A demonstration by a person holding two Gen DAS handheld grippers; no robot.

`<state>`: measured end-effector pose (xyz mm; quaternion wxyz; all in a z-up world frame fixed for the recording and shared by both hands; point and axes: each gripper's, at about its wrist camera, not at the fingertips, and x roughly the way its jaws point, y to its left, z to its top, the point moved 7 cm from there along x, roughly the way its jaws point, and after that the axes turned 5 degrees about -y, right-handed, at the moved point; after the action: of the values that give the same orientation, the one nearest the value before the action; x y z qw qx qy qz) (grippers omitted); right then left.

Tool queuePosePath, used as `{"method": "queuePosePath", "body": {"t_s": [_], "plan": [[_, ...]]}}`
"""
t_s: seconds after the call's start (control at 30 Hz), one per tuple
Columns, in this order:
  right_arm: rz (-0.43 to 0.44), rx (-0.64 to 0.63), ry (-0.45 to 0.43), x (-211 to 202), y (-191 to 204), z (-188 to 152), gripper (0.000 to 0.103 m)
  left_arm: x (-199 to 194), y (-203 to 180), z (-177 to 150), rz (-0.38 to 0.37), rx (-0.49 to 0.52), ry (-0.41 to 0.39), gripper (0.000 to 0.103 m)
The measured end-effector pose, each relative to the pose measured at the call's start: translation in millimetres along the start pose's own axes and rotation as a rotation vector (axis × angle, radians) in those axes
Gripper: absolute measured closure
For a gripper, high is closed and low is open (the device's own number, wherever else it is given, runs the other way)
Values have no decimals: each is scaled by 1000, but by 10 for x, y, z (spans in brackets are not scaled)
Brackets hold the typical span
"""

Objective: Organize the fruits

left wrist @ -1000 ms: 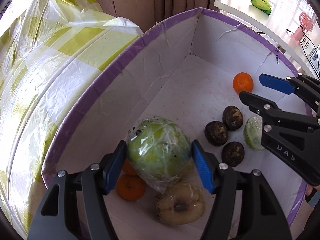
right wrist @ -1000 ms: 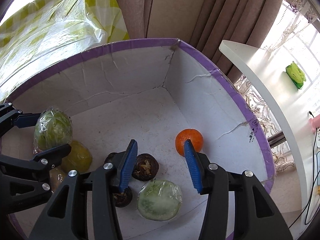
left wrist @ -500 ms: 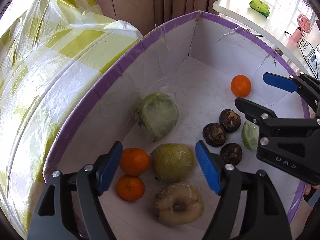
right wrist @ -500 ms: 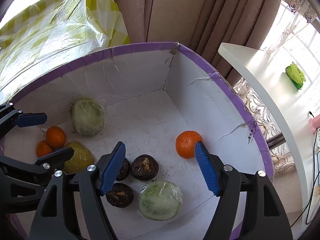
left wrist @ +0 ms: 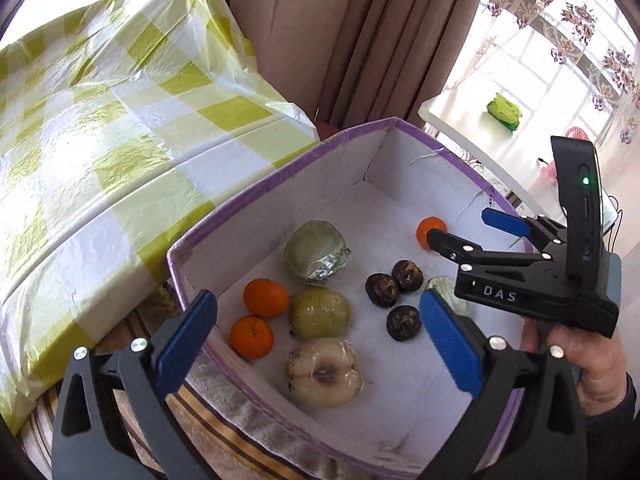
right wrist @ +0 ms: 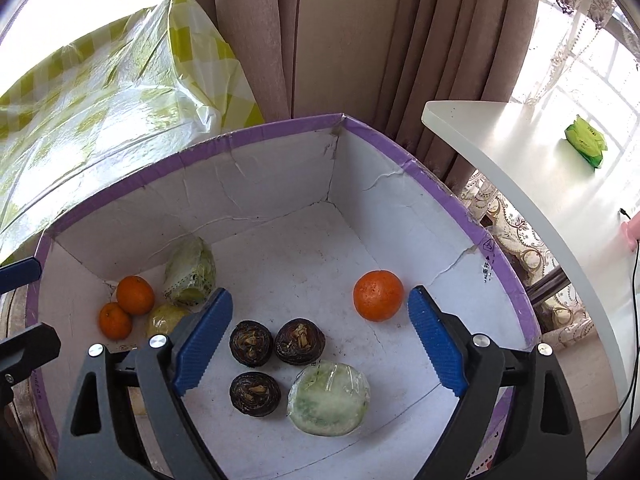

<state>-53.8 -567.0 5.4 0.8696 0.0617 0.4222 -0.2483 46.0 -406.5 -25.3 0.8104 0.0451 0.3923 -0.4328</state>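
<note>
A white box with a purple rim (left wrist: 280,168) (right wrist: 280,128) holds the fruit. At its left lie a wrapped green fruit (left wrist: 315,251) (right wrist: 190,272), two oranges (left wrist: 266,298) (left wrist: 251,337) (right wrist: 135,295), a yellow-green fruit (left wrist: 320,313) and a pale wrapped fruit (left wrist: 324,372). Three dark round fruits (left wrist: 382,290) (right wrist: 251,343), a wrapped pale green fruit (right wrist: 329,398) and a lone orange (left wrist: 430,229) (right wrist: 378,295) lie at the right. My left gripper (left wrist: 316,340) is open and empty above the box's near edge. My right gripper (right wrist: 320,340) (left wrist: 468,228) is open and empty above the dark fruits.
A yellow-and-white checked plastic cover (left wrist: 100,140) (right wrist: 100,92) lies left of the box. Brown curtains (left wrist: 340,40) hang behind. A white table (right wrist: 540,168) with a green packet (right wrist: 586,142) stands at the right. A striped surface (left wrist: 200,432) lies under the box.
My left gripper let go of the wrapped green fruit, which now rests by the box's left wall. Both grippers opened wider and rose away from the box.
</note>
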Motion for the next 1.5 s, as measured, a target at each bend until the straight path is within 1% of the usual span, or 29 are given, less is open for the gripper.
{"method": "queuePosePath", "body": {"t_s": [0.03, 0.1, 0.13, 0.17, 0.23, 0.3, 0.33, 0.43, 0.5, 0.6, 0.67, 0.7, 0.73, 0.8, 0.87, 0.93, 1.07, 1.2, 1.37, 1.5], "plan": [[5, 3, -14, -68, 2, 7, 17, -90, 9, -12, -7, -16, -20, 2], [-5, 11, -35, -233, 15, 4, 17, -201, 35, -66, 7, -47, -34, 2], [-17, 14, -45, -326, 25, -12, 17, -245, 48, -106, -8, -66, -36, 2], [-25, 18, -53, -417, 35, -38, 17, -260, 33, -159, -31, -87, -29, 2], [-55, 25, -50, -573, 72, -131, 17, -268, 107, -262, -55, -131, -2, 2], [-73, 22, -33, -696, 136, -266, 17, -253, 162, -377, -59, -175, 22, 2], [-72, 24, -26, -747, 169, -330, 17, -273, 175, -400, -52, -177, 9, 2], [-83, 62, 8, -833, 205, -498, 17, -293, 166, -429, -17, -152, -6, 2], [-76, 84, 28, -840, 213, -553, 17, -291, 190, -440, -18, -164, -14, 2], [-86, 95, 35, -840, 214, -564, 17, -280, 183, -441, 18, -136, 16, 2], [-95, 119, 30, -842, 179, -555, 17, -280, 168, -428, 54, -106, 17, 2], [-103, 122, 32, -841, 168, -554, 17, -281, 153, -413, 83, -84, 13, 2], [-107, 123, 31, -838, 152, -547, 17, -292, 125, -392, 95, -61, 3, 2], [-104, 130, 32, -829, 132, -550, 17, -336, 64, -340, 96, -32, -37, 2], [-104, 140, 32, -830, 116, -557, 17, -347, 14, -314, 102, -6, -50, 2], [-101, 140, 29, -833, 116, -553, 17, -369, 6, -296, 131, 9, -65, 2], [-96, 134, 23, -834, 138, -539, 17, -420, 37, -281, 152, 0, -84, 2], [-101, 134, 22, -832, 138, -536, 17, -437, 23, -296, 111, -7, -90, 2], [-103, 132, 21, -833, 136, -537, 17, -422, -7, -297, 130, 24, -91, 2], [-101, 130, 21, -828, 137, -537, 17, -429, -8, -316, 135, 30, -91, 2]]}}
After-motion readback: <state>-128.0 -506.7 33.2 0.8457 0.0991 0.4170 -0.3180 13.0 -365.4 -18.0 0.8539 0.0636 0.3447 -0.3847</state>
